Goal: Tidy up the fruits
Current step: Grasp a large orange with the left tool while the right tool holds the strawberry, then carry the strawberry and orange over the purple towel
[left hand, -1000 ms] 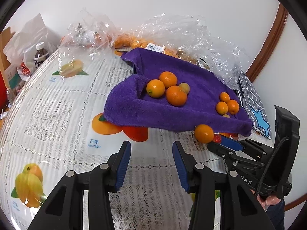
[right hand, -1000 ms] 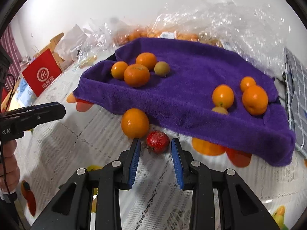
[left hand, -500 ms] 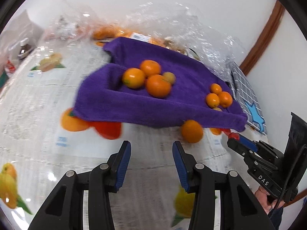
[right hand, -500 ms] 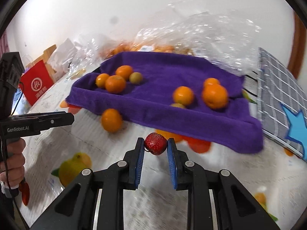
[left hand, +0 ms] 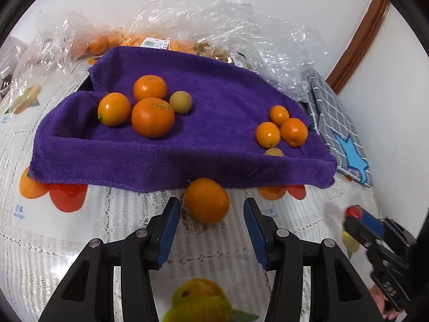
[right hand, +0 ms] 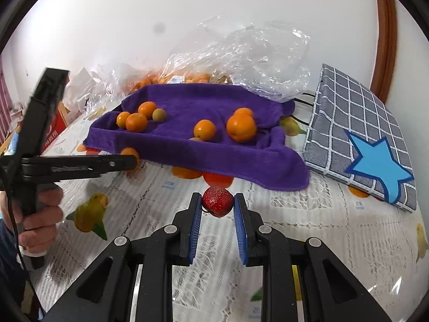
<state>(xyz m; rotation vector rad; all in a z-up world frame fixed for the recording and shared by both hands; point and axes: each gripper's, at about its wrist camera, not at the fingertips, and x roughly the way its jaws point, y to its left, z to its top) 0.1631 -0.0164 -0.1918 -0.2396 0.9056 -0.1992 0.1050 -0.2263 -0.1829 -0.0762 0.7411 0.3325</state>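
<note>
Strawberry clamped in right claw (right hand: 217, 205), clear of the tabletop (right hand: 308, 228); loose orange (left hand: 207, 200) on the tabletop, touching the purple towel (left hand: 214, 123) edge, between the opening jaws of the left claw (left hand: 209, 216), not yet pressed.
Advise: advance left claw until pads bracket the orange's widest part, close squarely, avoid snagging towel hem. Keep strawberry grip light; soft flesh likely to bruise. Lower gently beside fruit already on towel.
</note>
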